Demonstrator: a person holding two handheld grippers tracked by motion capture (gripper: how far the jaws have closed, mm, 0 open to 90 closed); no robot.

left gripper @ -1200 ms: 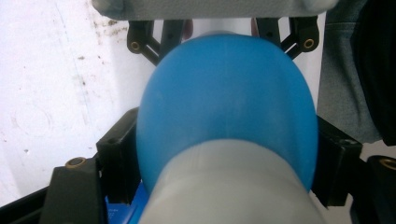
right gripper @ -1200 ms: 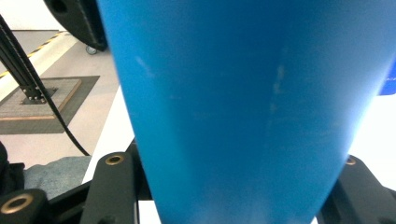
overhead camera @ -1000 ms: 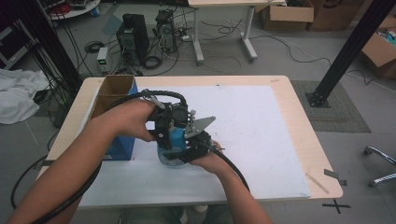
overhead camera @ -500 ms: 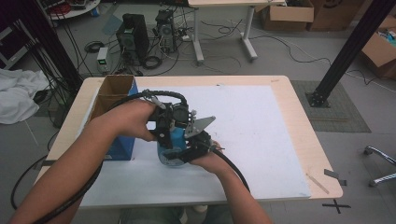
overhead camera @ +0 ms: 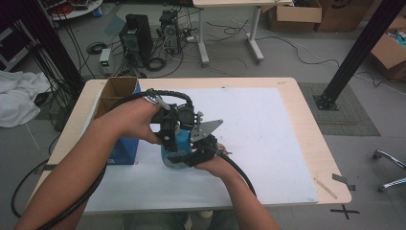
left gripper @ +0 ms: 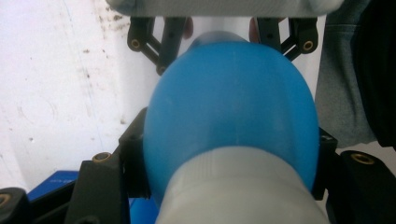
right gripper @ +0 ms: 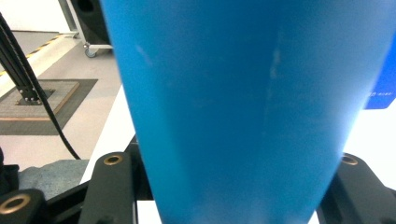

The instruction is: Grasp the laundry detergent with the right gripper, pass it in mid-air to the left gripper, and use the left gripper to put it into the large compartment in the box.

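A blue bottle with a pale grey cap stands on the white table sheet, held between both hands. My left gripper comes down from above. Its jaws have just been closing and now press on the bottle at its shoulder, just under the cap. My right gripper reaches in from the near side, shut on the blue body. Its jaws have eased a touch wider but still press on both sides. In the left gripper view, the right gripper clasps the bottle lower down.
An open blue box with a cardboard lining stands just left of the hands, also seen as a blue box past the bottle. The table edge is at the right. Cables trail from both grippers toward the near edge.
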